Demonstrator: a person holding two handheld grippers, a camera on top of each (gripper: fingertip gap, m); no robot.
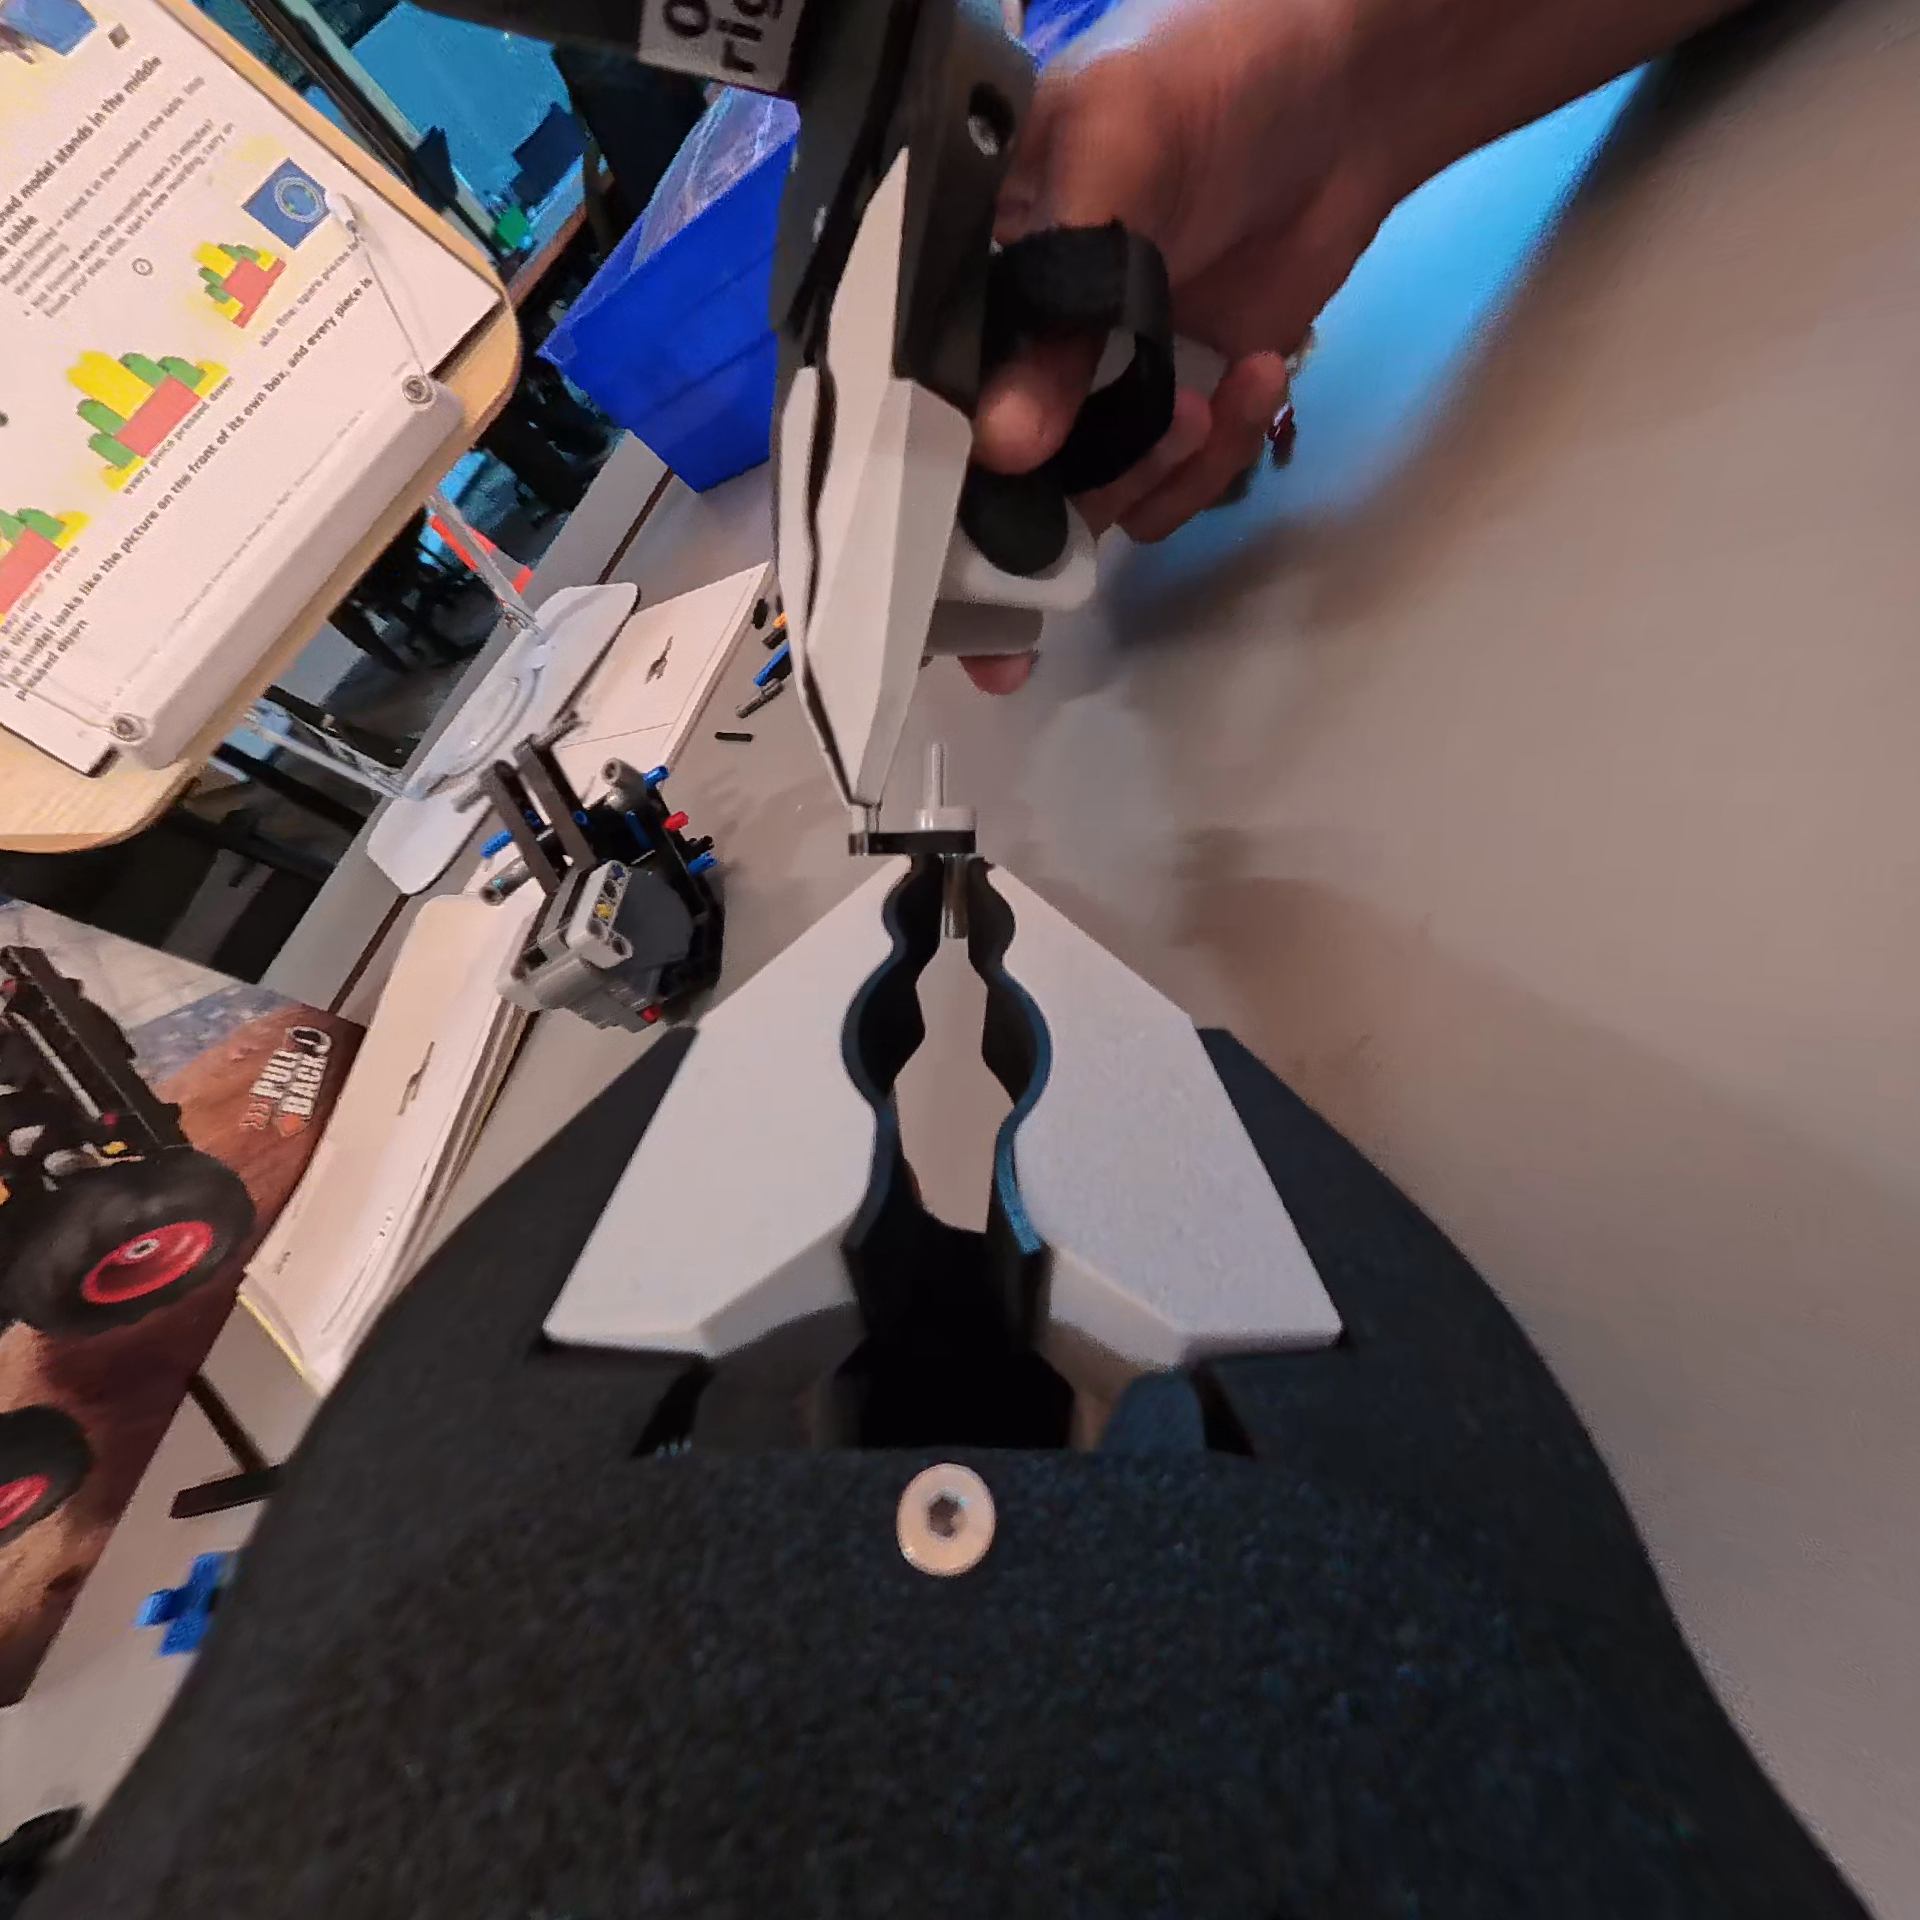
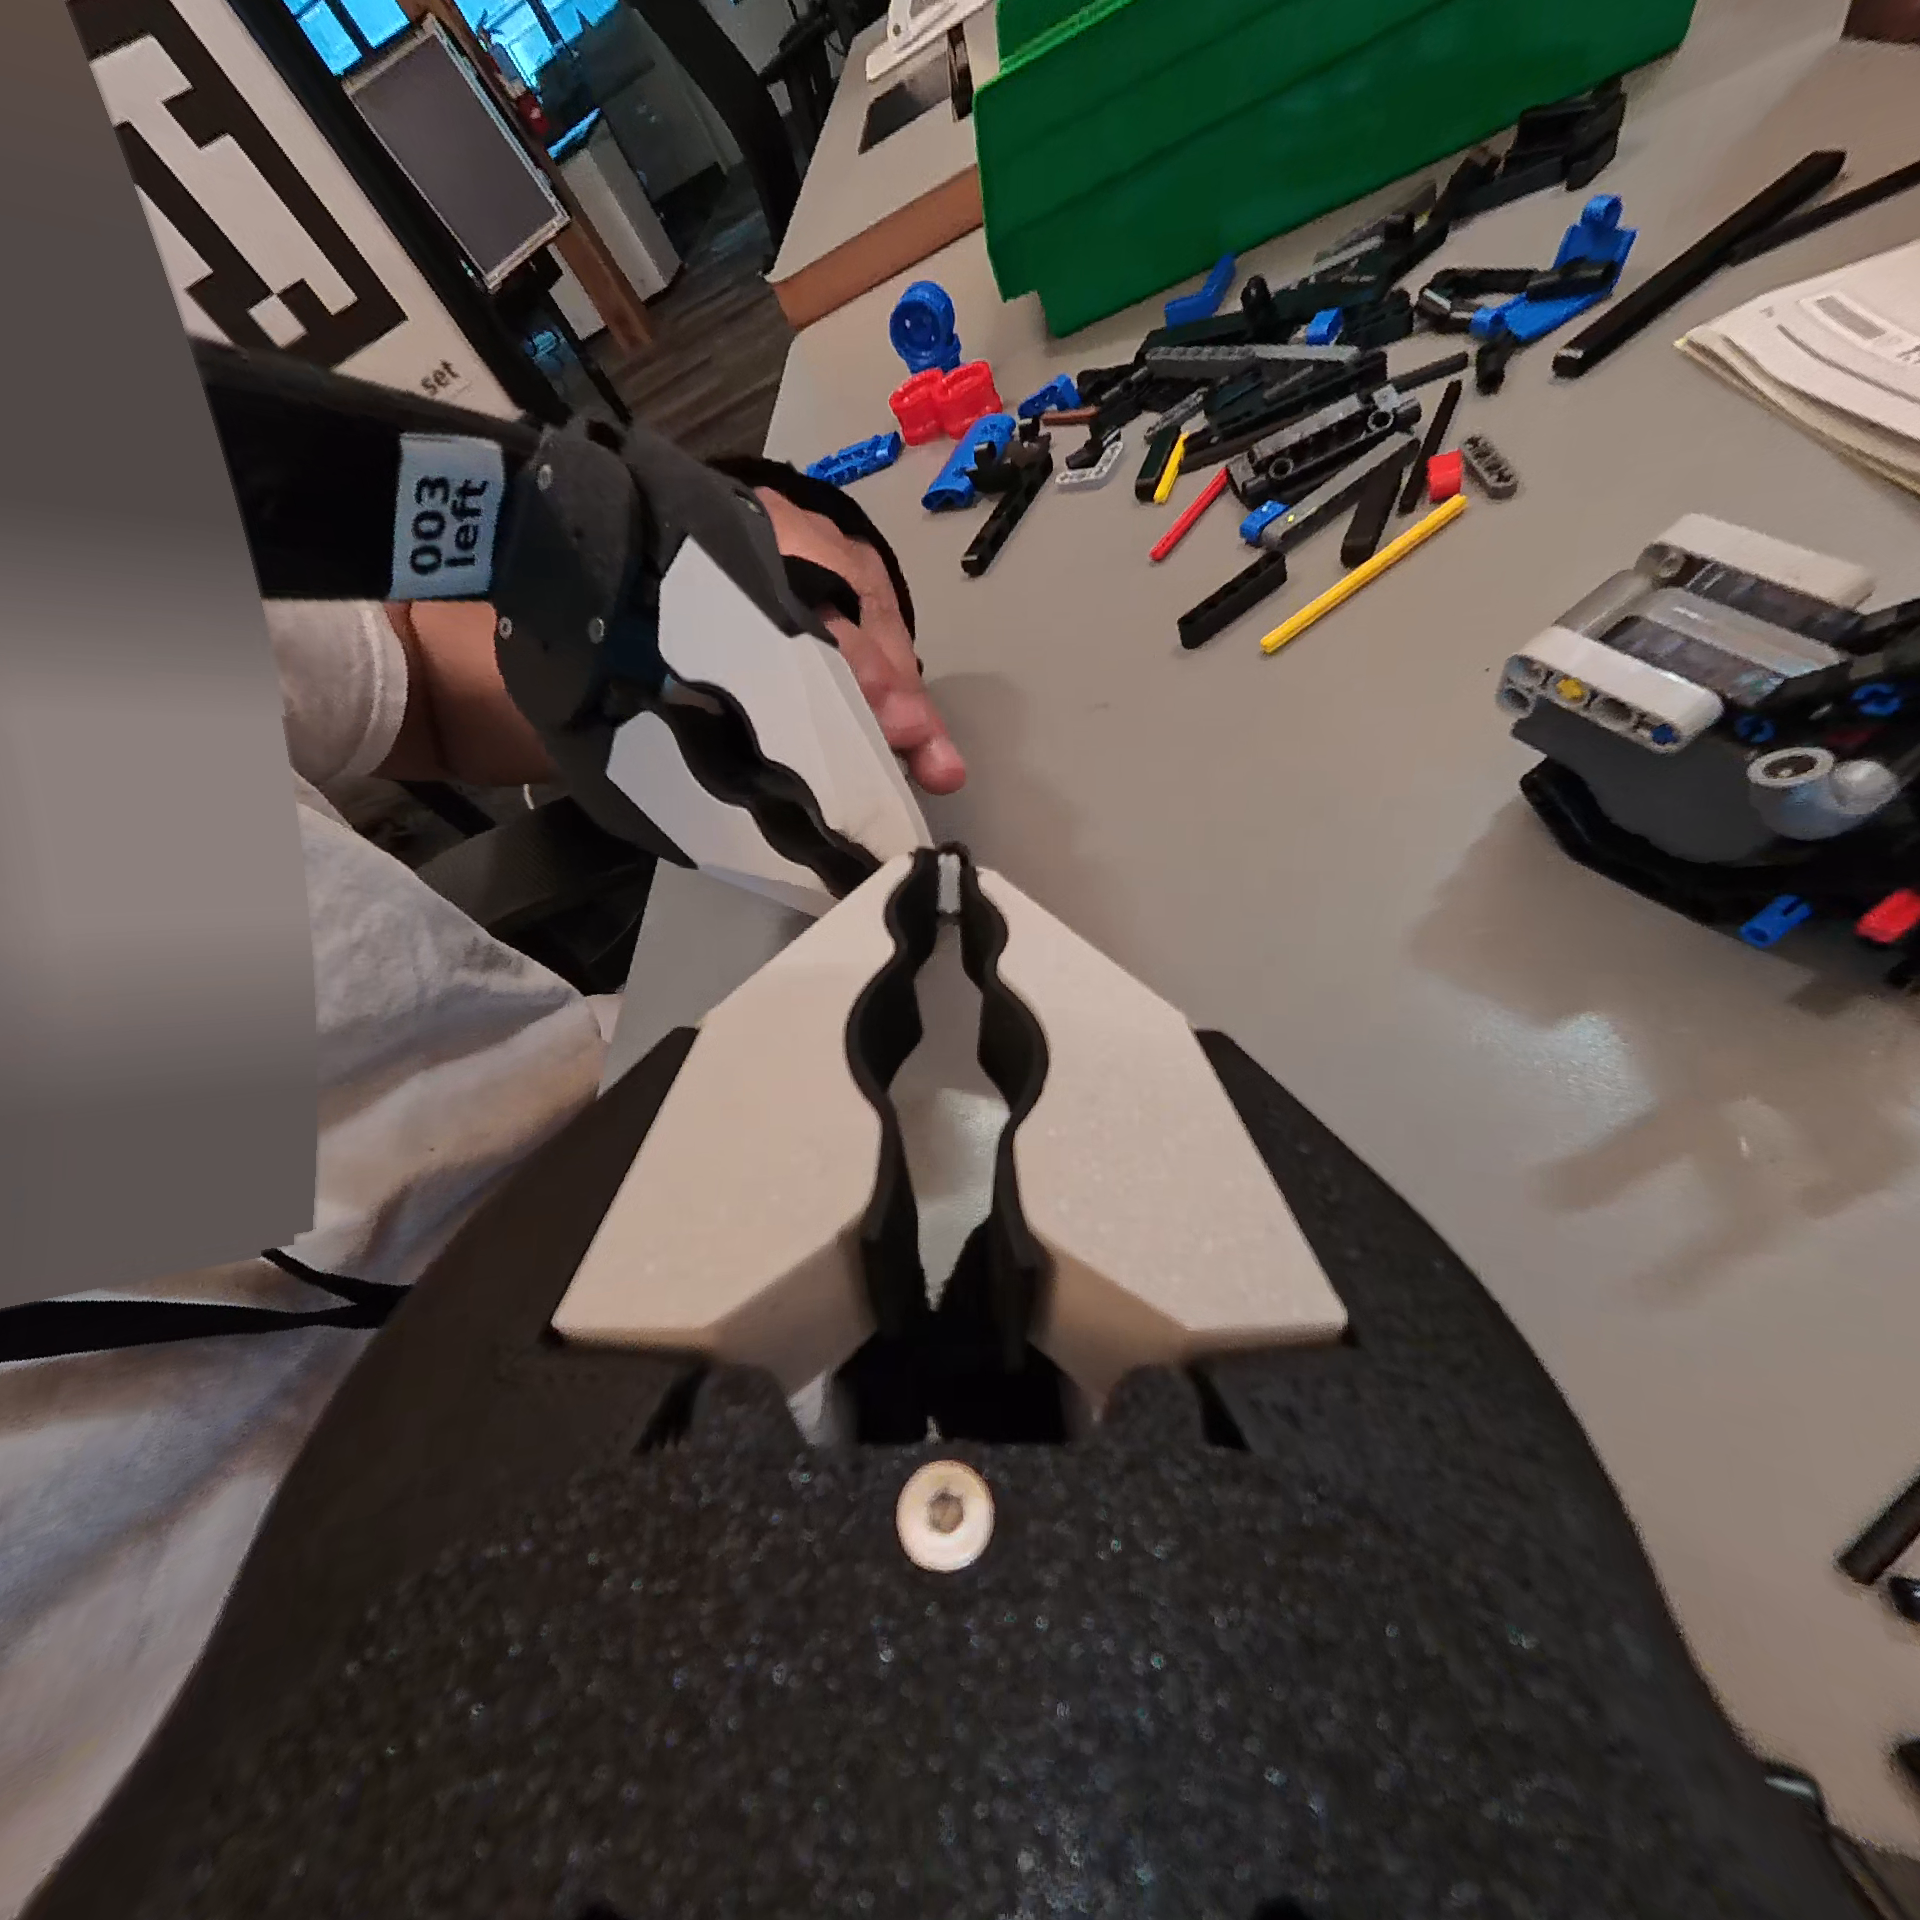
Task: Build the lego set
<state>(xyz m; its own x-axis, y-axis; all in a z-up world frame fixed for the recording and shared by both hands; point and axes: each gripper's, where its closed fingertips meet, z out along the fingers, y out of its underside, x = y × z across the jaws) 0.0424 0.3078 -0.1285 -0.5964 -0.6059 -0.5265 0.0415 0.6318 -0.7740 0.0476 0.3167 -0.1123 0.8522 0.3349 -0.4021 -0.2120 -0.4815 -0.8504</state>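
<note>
In the left wrist view my left gripper [image 1: 948, 871] is shut on a thin grey axle [image 1: 950, 902] that stands upright above the table. A small grey piece [image 1: 943, 821] sits on the axle just above my fingertips. My right gripper [image 1: 868, 826] comes down from above, shut on the edge of that piece. In the right wrist view the right gripper [image 2: 945, 871] pinches the small light grey piece [image 2: 948, 885], with the left gripper [image 2: 831, 868] touching from the left. The partly built grey and black model [image 1: 613, 935] [image 2: 1714, 748] stands on the table, apart from both grippers.
A pile of loose black, blue, red and yellow pieces [image 2: 1299, 416] lies in front of a green bin [image 2: 1247, 135]. Booklets [image 2: 1829, 353] [image 1: 416, 1091], the set's box [image 1: 125, 1195], an instruction board [image 1: 208, 364] and a blue bin [image 1: 686, 343] ring the grey table [image 2: 1247, 935]. My two grippers' fingertips are within a few centimetres of each other.
</note>
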